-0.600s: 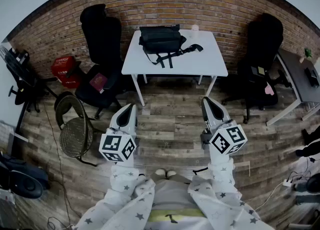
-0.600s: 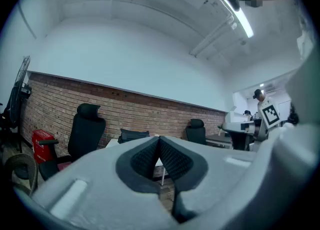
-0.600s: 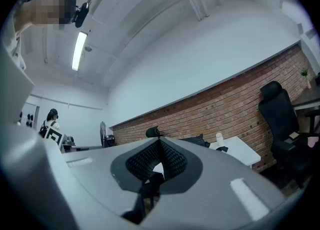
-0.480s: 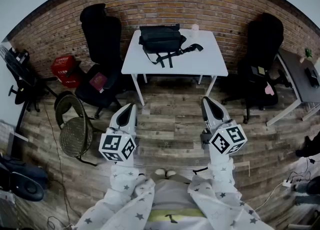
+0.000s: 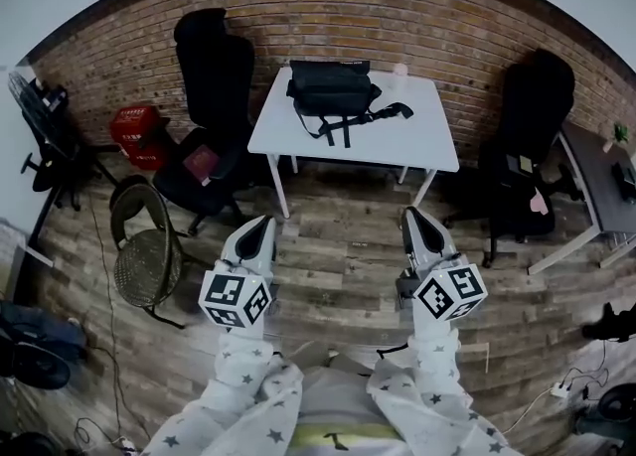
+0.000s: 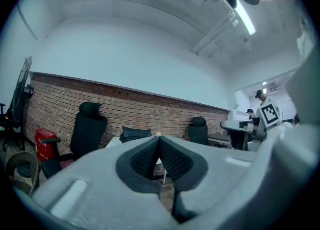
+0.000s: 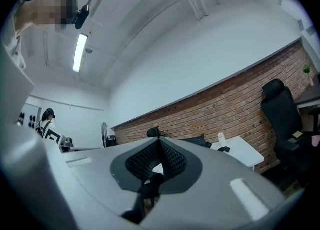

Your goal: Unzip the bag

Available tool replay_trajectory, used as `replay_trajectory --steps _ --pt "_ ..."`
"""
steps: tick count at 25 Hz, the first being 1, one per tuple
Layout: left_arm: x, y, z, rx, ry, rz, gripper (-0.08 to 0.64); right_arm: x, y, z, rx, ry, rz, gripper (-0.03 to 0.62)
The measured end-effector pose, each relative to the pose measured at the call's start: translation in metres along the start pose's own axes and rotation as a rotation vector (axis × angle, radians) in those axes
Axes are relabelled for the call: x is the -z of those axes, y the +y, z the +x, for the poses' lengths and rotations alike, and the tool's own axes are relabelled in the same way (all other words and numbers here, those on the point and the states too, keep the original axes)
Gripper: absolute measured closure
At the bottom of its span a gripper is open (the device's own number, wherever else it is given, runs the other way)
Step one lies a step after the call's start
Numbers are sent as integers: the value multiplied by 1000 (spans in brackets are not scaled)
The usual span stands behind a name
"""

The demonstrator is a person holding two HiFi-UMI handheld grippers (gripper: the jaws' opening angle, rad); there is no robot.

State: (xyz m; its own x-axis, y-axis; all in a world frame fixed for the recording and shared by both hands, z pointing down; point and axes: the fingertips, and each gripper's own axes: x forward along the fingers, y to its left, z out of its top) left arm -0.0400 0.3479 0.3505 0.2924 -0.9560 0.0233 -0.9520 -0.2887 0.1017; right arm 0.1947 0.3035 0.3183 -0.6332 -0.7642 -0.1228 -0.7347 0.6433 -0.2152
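A black bag (image 5: 332, 89) with loose straps lies on the far half of a white table (image 5: 397, 138) against the brick wall. The same bag (image 6: 135, 134) shows small in the left gripper view, and its edge (image 7: 200, 141) peeks over the jaws in the right gripper view. My left gripper (image 5: 260, 228) and right gripper (image 5: 415, 219) are held side by side over the wooden floor, well short of the table. Both are shut with nothing between their jaws (image 6: 159, 141) (image 7: 159, 144).
Black office chairs stand left (image 5: 214, 86) and right (image 5: 532, 126) of the table. A red box (image 5: 134, 126) and a round wicker chair (image 5: 147, 257) sit at the left. A grey desk (image 5: 596, 171) is at the right. A small white bottle (image 5: 399, 72) stands behind the bag.
The whole scene has shifted slightly down and right in the head view. Both grippers keep the same pose, shut and side by side.
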Motion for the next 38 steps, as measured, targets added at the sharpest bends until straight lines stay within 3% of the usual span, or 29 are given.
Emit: replay_trajectory --steps 5,13,21,31,38 --pt "2 13 2 -35 -6 -16 564 6 -2 13 -20 4 3 600" --pt "8 31 41 -24 19 -24 564 13 -24 51 -16 25 20 600" --pt "10 89 106 -34 19 -57 563 31 -54 131 -2 55 26 600" --pt "0 155 198 20 31 -70 564 39 -83 233 31 70 28 600" --pt "6 181 241 56 55 -67 563 55 -102 265 77 93 34 600"
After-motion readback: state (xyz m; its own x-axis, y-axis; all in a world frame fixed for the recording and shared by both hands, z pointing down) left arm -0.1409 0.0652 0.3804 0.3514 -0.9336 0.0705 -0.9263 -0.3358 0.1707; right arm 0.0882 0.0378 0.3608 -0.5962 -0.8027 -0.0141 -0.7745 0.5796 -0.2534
